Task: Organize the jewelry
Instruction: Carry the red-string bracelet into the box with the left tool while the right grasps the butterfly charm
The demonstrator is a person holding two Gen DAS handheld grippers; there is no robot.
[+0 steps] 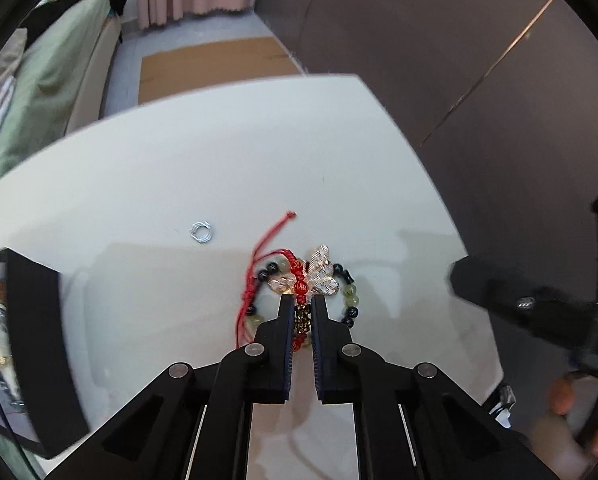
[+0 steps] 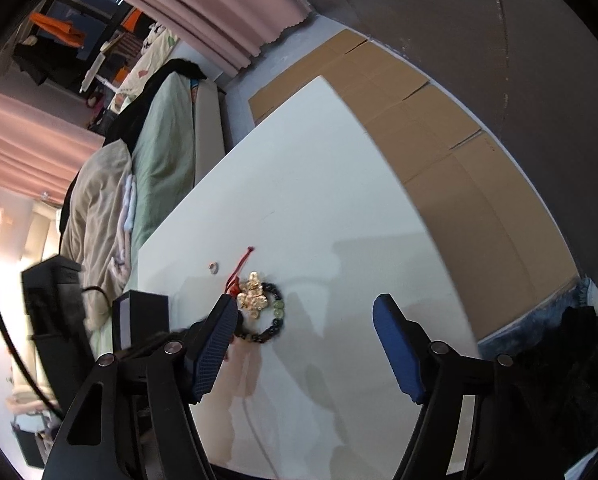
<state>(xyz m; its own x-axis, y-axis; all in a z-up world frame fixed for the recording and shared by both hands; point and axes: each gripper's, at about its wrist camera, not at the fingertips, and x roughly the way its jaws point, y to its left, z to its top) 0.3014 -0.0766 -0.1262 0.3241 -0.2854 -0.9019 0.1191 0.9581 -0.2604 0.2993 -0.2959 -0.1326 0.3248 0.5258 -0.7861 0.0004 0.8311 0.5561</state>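
A pile of jewelry lies on the white table (image 1: 179, 168): a red cord bracelet (image 1: 299, 280) with red and gold beads, a gold butterfly clip (image 1: 321, 270), and a black-and-green bead bracelet (image 1: 349, 292). My left gripper (image 1: 302, 300) is nearly shut around the red cord bracelet's gold beads. A small silver ring (image 1: 201, 233) lies to the left. In the right wrist view the pile (image 2: 255, 292) and the ring (image 2: 213, 267) show; my right gripper (image 2: 305, 302) is wide open above the table, empty.
A black open jewelry box (image 1: 27, 340) stands at the table's left edge; it also shows in the right wrist view (image 2: 139, 316). Cardboard (image 2: 439, 152) lies on the floor beyond the table. A bed with green bedding (image 2: 159, 148) is to the left.
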